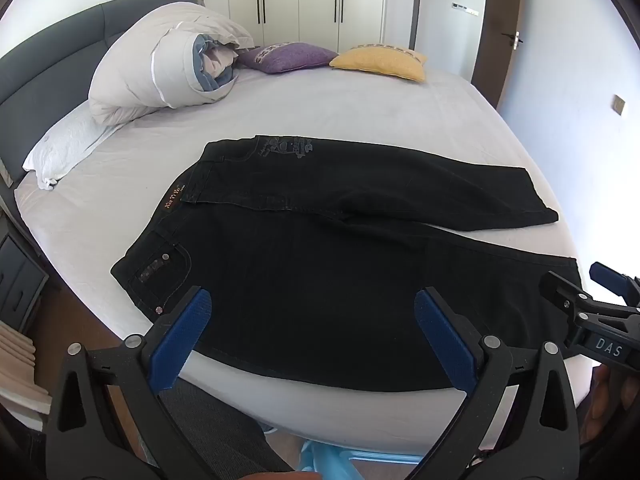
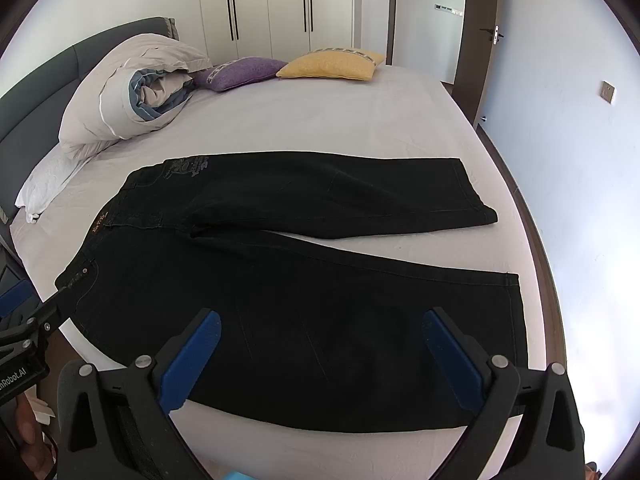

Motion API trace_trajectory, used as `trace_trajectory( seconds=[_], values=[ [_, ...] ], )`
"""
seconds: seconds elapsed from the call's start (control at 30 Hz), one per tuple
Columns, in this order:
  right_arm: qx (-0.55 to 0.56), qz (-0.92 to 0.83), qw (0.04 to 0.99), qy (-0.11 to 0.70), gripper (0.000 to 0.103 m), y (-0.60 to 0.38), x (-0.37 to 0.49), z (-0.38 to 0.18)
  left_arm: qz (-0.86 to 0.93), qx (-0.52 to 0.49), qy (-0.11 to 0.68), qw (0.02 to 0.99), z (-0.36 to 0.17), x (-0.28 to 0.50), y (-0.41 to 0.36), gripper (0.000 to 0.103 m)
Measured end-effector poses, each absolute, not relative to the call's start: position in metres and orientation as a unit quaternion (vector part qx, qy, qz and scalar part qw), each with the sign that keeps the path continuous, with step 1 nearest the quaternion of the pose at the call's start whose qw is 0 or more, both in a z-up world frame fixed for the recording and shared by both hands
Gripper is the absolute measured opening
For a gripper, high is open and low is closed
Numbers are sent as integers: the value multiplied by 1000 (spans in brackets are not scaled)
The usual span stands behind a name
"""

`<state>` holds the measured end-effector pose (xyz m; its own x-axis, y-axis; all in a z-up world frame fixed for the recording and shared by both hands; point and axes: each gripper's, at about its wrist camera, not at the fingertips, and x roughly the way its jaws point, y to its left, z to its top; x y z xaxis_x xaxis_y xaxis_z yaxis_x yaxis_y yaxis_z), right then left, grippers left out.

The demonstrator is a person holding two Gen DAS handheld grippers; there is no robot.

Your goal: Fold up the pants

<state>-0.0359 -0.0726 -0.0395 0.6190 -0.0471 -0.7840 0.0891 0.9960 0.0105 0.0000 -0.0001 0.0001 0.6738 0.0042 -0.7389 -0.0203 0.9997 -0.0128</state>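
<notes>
Black denim pants (image 1: pixel 320 280) lie flat on the smooth pale sheet of the bed (image 1: pixel 360 120), legs spread in a V toward the right. The left gripper (image 1: pixel 312 312) and right gripper (image 2: pixel 322 332), blue-padded black tongs, hover above the near leg, both released wide and grasping nothing.

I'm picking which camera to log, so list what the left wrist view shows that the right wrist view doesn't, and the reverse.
Only the left wrist view shows the wooden slats by the bed's near left corner, and the right claw edging in from the right.

Only the right wrist view shows the near leg's full hem, and the left claw edging in from the left.

Both show the black pants spread flat on the bed, legs splayed apart, plus the rolled duvet, purple cushion and yellow cushion. Both claws are open and empty.
</notes>
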Motion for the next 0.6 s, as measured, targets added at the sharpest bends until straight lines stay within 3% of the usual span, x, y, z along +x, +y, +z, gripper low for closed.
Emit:
trace_trajectory(
  seconds=[0.6],
  values=[
    [23,-38,899,436,103,-68,-37,-45,6,-12,406,914,-3,-4,1,103]
  ],
)
